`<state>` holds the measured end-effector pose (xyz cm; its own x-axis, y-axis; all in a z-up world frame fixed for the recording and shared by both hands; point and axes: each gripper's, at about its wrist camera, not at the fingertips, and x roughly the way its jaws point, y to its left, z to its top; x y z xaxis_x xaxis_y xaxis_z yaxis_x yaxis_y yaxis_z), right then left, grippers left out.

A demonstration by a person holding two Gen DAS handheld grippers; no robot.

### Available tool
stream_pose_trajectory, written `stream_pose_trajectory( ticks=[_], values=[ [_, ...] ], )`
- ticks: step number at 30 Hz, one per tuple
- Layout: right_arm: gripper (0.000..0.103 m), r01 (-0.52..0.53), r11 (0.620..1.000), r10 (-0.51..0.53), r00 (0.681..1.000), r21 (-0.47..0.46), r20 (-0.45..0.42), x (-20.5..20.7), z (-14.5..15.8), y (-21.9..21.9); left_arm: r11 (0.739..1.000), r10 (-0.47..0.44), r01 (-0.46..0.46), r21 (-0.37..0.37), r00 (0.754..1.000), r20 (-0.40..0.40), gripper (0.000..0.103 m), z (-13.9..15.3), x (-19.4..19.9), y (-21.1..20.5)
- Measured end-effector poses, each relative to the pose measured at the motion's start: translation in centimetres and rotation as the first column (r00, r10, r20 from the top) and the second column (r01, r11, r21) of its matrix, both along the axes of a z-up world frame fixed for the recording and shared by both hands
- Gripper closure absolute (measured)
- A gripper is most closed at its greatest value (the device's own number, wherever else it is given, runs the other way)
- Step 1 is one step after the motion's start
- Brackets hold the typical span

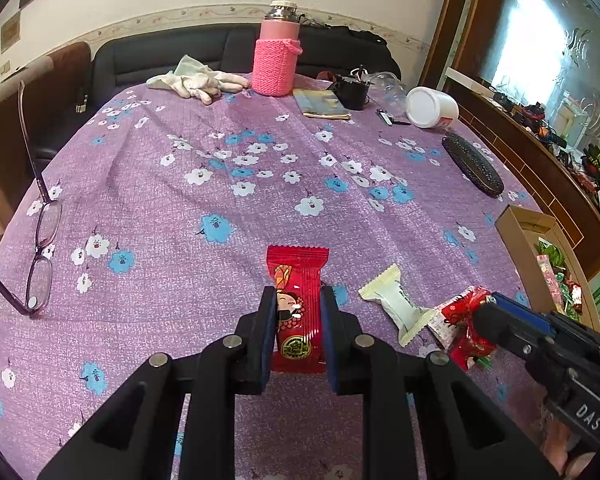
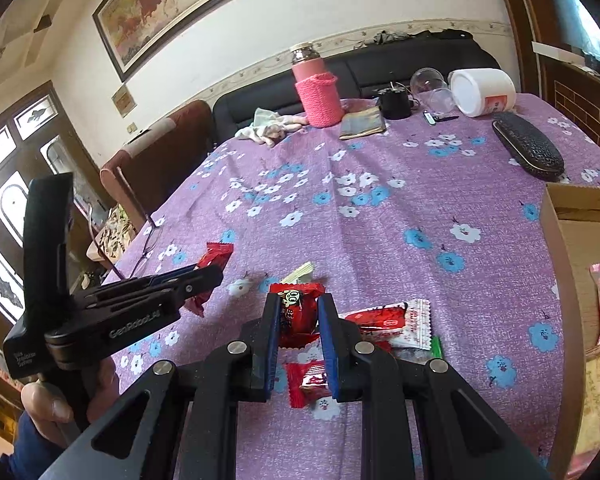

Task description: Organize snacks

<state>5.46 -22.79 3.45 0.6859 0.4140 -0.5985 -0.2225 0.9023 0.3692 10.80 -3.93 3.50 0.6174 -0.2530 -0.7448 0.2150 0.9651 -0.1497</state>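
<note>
My left gripper (image 1: 298, 300) is shut on a long red snack packet (image 1: 298, 292) with a cartoon face, held low over the purple floral tablecloth (image 1: 220, 184). My right gripper (image 2: 299, 307) is shut on a small red candy packet (image 2: 296, 312). Under it lie another red candy (image 2: 310, 384) and a red-and-white packet (image 2: 396, 320). A cream packet (image 1: 396, 300) lies right of the left gripper. The cardboard box (image 2: 560, 240) at the right edge holds several snacks. In the left wrist view the right gripper (image 1: 476, 320) sits at the red packets (image 1: 466, 332).
At the table's far side stand a pink flask (image 1: 274, 52), white gloves (image 1: 196, 82), a black pot (image 1: 352, 90), a white jar on its side (image 1: 432, 108) and a dark glasses case (image 1: 472, 166). Spectacles (image 1: 40, 240) lie at the left edge.
</note>
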Motion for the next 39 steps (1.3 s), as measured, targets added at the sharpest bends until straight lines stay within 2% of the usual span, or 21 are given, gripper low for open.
stream_pose_trajectory(
  ticks=[30, 39],
  values=[
    [0.082, 0.05, 0.999, -0.05, 0.999, 0.012, -0.003, 0.2, 0.3, -1.4, 0.999, -0.016, 0.015, 0.03, 0.999, 0.033, 0.083, 0.3, -0.6, -0.6],
    [0.083, 0.128, 0.991, -0.128, 0.992, 0.037, 0.003, 0.6, 0.9, -4.0, 0.999, -0.037, 0.036, 0.021, 0.998, 0.045, 0.083, 0.7, -0.8, -0.9]
  ],
)
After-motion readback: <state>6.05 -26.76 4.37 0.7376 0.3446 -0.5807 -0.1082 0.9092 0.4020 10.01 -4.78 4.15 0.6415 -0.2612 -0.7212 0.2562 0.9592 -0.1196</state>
